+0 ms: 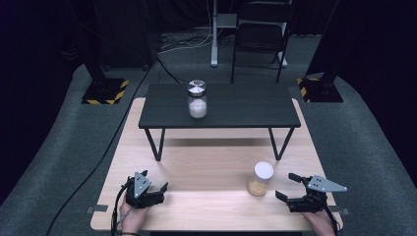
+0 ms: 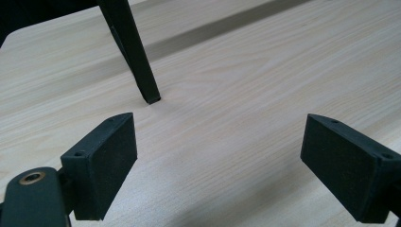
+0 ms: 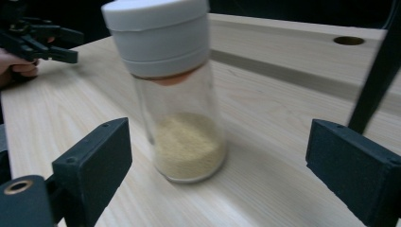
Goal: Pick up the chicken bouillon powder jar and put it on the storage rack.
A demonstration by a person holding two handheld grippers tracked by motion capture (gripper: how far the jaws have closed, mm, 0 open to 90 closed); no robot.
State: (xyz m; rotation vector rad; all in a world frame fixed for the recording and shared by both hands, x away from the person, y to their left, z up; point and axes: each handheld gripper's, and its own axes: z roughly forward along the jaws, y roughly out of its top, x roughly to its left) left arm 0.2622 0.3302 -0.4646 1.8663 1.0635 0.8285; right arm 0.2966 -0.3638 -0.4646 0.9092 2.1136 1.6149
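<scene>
High view first: the big light-wood bench (image 1: 211, 167) carries a small black riser shelf (image 1: 219, 105) across its far half, so there are two levels to put things on. Up on that shelf stands a glass jar of white grains with a silver lid (image 1: 197, 99), upright and well apart from everything else — looks parked out of the way. Down on the bench, near the front right, is the jar with the white cap (image 1: 260, 179), upright, with a layer of yellowish grains at the bottom. The right tool (image 1: 294, 188) sits just beside it, jaws spread wide and pointed at it, nothing gripped. In the right gripper view the jar (image 3: 177, 94) stands ahead of the two pads with gaps on both sides, so my guess is it's lined up for a grab around the glass body — not touching though. The left tool (image 1: 156, 189) rests at the front left, jaws wide open over bare wood, holding nothing, probably just waiting its turn.
</scene>
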